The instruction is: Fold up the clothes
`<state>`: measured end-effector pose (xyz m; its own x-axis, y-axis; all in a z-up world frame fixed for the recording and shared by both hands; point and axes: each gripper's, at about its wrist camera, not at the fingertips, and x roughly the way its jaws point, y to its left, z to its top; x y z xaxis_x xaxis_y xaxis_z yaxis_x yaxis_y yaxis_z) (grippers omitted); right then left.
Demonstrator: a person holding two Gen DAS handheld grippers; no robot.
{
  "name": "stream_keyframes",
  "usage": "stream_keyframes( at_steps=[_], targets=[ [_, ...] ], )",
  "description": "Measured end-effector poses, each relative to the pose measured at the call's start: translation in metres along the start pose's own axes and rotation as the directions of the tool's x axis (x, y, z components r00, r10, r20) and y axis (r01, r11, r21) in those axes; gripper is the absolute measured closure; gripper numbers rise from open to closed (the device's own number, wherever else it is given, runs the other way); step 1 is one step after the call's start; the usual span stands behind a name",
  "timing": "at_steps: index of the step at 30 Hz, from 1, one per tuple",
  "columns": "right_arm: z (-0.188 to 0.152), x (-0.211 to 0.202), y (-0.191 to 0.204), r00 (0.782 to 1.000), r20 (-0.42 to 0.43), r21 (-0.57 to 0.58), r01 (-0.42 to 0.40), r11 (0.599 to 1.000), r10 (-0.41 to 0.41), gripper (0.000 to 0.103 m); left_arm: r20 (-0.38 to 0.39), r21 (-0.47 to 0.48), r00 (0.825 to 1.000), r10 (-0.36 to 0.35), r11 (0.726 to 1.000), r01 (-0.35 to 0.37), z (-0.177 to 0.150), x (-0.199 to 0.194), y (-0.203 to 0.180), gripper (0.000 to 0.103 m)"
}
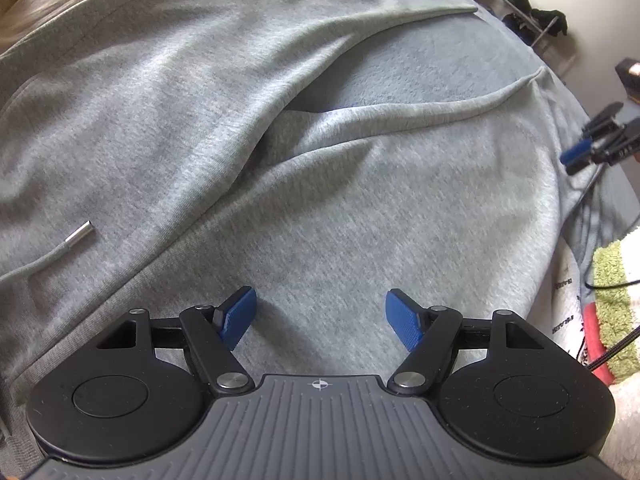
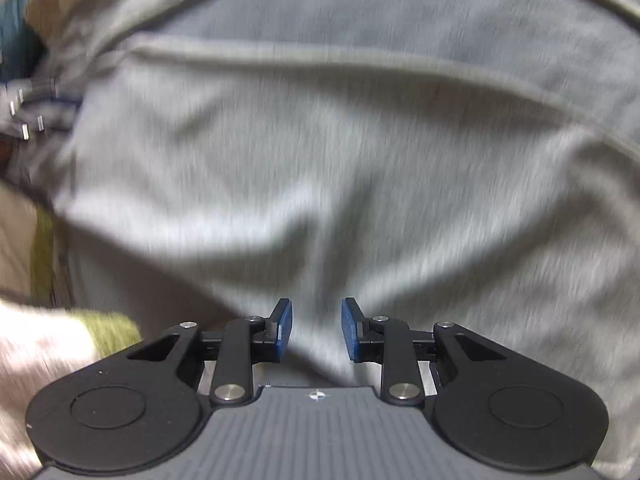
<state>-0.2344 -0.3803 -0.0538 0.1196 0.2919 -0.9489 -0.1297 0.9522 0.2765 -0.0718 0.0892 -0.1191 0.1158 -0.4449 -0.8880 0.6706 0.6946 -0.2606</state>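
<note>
A grey hoodie (image 1: 320,200) lies spread and creased across the bed, and its drawstring with a metal tip (image 1: 80,232) rests at the left. My left gripper (image 1: 320,312) hovers just over the cloth, pointing steeply down, with its blue pads wide apart and nothing between them. At the far right edge of the hoodie is my right gripper (image 1: 580,156). In the blurred right wrist view, the right gripper (image 2: 316,320) points down at the same grey hoodie (image 2: 320,160). Its pads stand a narrow gap apart, and cloth shows behind the gap.
A blue-grey blanket (image 1: 400,68) lies under the hoodie. A green and white towel (image 1: 616,300), a red item (image 1: 592,332) and a black cable (image 1: 608,352) sit at the right. The towel (image 2: 108,328) also shows at lower left. A wire rack with dark shoes (image 1: 520,4) stands beyond the bed.
</note>
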Motion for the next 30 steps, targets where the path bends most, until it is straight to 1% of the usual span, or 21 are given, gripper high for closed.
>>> stream_keyframes(
  at_steps=[2,3,4,6,8,10,11,12,14,16,17,18,19,20,21,22,24,25,27,28,30],
  targets=[
    [0.015,0.009,0.012,0.998,0.053,-0.046,-0.02,0.999,0.022,0.074,0.006,0.011,1.0,-0.006,1.0,0.006,0.003,-0.001,-0.003,0.031],
    [0.02,0.019,0.018,0.998,0.055,-0.067,-0.032,0.997,0.036,0.074,0.009,0.014,1.0,-0.014,1.0,0.013,0.004,-0.002,-0.005,0.031],
    [0.021,0.031,0.023,0.998,0.033,-0.074,-0.051,0.996,0.053,0.074,0.009,0.015,1.0,-0.027,1.0,0.026,0.005,-0.002,-0.007,0.031],
    [0.013,0.06,0.029,0.996,-0.041,-0.081,-0.084,0.993,0.08,0.074,0.005,0.021,0.999,-0.045,0.999,0.045,0.006,-0.003,-0.01,0.031],
    [-0.002,0.074,0.026,0.986,-0.1,-0.042,-0.135,0.99,0.131,0.074,0.003,0.029,0.998,-0.059,0.998,0.059,0.007,-0.002,-0.014,0.031],
    [-0.015,0.072,0.023,0.977,-0.133,0.003,-0.171,0.985,0.17,0.074,0.002,0.039,0.998,-0.069,0.997,0.069,0.008,0.0,-0.018,0.031],
    [-0.019,0.067,0.022,0.974,-0.14,0.008,-0.176,0.984,0.176,0.074,0.003,0.04,0.997,-0.078,0.996,0.077,0.009,0.001,-0.02,0.031],
    [-0.02,0.059,0.019,0.977,-0.129,0.015,-0.172,0.985,0.172,0.074,0.006,0.043,0.996,-0.089,0.995,0.088,0.012,0.002,-0.022,0.031],
    [-0.018,0.041,0.01,0.987,-0.062,0.043,-0.145,0.989,0.147,0.074,0.015,0.06,0.994,-0.111,0.992,0.11,0.017,0.006,-0.029,0.031],
    [-0.009,0.027,-0.002,0.996,0.034,0.082,-0.085,0.993,0.082,0.074,0.02,0.086,0.99,-0.138,0.987,0.136,0.023,0.011,-0.038,0.031],
    [-0.007,0.022,-0.006,0.997,0.071,0.086,-0.033,0.996,0.027,0.074,0.023,0.1,0.988,-0.15,0.984,0.147,0.026,0.013,-0.042,0.031],
    [-0.006,0.021,-0.01,0.995,0.087,0.077,0.046,0.996,-0.052,0.074,0.023,0.113,0.986,-0.163,0.981,0.159,0.029,0.017,-0.047,0.031],
    [-0.007,0.024,-0.015,0.987,0.071,0.052,0.138,0.989,-0.141,0.074,0.022,0.123,0.985,-0.173,0.978,0.17,0.031,0.02,-0.051,0.031],
    [-0.011,0.029,-0.02,0.975,0.023,0.01,0.219,0.976,-0.219,0.074,0.019,0.129,0.983,-0.18,0.976,0.176,0.032,0.022,-0.053,0.031],
    [-0.02,0.032,-0.026,0.963,-0.022,-0.028,0.266,0.963,-0.267,0.075,0.016,0.136,0.982,-0.187,0.974,0.183,0.033,0.025,-0.056,0.031],
    [-0.032,0.031,-0.035,0.955,-0.054,-0.055,0.29,0.956,-0.293,0.075,0.014,0.142,0.982,-0.191,0.972,0.187,0.033,0.026,-0.059,0.031],
    [-0.048,0.02,-0.053,0.934,-0.115,-0.042,0.337,0.941,-0.339,0.075,0.01,0.146,0.982,-0.191,0.971,0.188,0.03,0.028,-0.061,0.031],
    [-0.055,0.013,-0.064,0.916,-0.145,-0.029,0.374,0.927,-0.374,0.075,0.007,0.142,0.981,-0.193,0.971,0.19,0.029,0.029,-0.061,0.031],
    [-0.063,-0.002,-0.087,0.862,-0.208,-0.004,0.472,0.882,-0.462,0.074,0.004,0.135,0.981,-0.196,0.972,0.193,0.026,0.03,-0.059,0.031],
    [-0.061,-0.008,-0.094,0.845,-0.213,0.011,0.505,0.863,-0.491,0.074,0.002,0.138,0.981,-0.195,0.972,0.192,0.026,0.03,-0.059,0.031],
    [-0.05,-0.018,-0.099,0.834,-0.173,0.034,0.536,0.843,-0.524,0.074,0.0,0.142,0.982,-0.191,0.972,0.189,0.026,0.031,-0.059,0.031]
  ],
)
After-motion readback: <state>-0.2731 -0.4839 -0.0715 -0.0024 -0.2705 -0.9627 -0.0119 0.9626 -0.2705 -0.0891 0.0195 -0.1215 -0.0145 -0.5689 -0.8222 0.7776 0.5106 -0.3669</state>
